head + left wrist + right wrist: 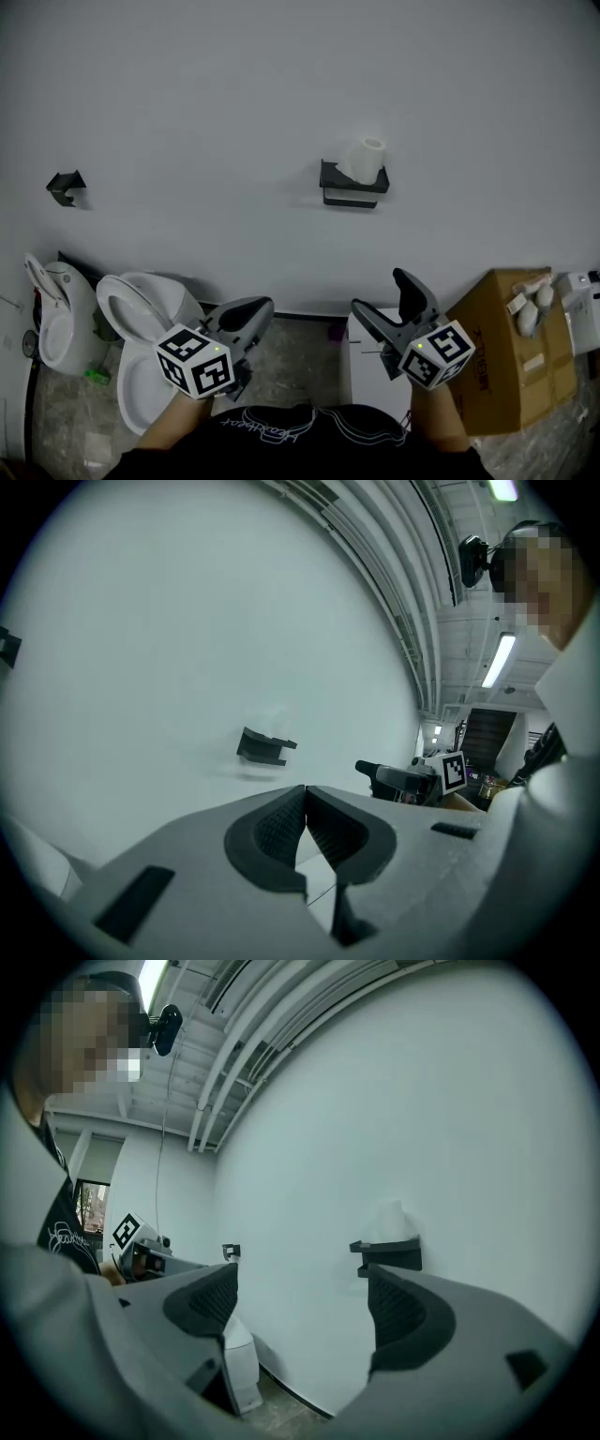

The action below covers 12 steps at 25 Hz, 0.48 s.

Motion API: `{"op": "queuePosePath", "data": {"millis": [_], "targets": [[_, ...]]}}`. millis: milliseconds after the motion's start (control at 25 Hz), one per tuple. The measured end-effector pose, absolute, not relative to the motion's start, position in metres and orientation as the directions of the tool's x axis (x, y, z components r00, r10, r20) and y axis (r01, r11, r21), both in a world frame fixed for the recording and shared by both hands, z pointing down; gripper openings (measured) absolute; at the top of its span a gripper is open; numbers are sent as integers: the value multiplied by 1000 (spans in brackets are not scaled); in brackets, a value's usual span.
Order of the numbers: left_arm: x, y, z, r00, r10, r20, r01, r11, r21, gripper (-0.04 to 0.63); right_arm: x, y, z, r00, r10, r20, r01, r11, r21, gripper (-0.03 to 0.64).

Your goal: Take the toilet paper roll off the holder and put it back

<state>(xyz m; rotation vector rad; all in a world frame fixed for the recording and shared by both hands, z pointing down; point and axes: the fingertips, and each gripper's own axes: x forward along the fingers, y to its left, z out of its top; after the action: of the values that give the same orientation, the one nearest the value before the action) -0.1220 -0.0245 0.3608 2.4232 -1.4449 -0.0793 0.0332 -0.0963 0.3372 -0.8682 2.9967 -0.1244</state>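
Right hand-held gripper (pixel 302 1288): jaws spread wide, nothing between them. Left hand-held gripper (pixel 306 797): jaws pressed together, empty. Both sit low, well apart from the toilet paper roll (pixel 364 157), which stands upright on the black holder (pixel 349 192) on the wall. This looks like the approach. Next the open jaws must reach up and straddle the roll.

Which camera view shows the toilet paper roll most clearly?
The head view: the toilet paper roll stands upright on the black holder, clear in outline. The right gripper view shows only a pale shape over the holder, nearly lost against the white wall. The left gripper view shows the holder, but no distinct roll.
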Motion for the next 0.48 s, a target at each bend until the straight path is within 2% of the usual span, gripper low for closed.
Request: {"op": "queuePosePath", "data": {"millis": [480], "targets": [[-129, -162, 353, 523, -848, 89, -826, -478, 298, 5, 27, -234, 319, -823, -568, 8, -568, 823, -24, 425]]}}
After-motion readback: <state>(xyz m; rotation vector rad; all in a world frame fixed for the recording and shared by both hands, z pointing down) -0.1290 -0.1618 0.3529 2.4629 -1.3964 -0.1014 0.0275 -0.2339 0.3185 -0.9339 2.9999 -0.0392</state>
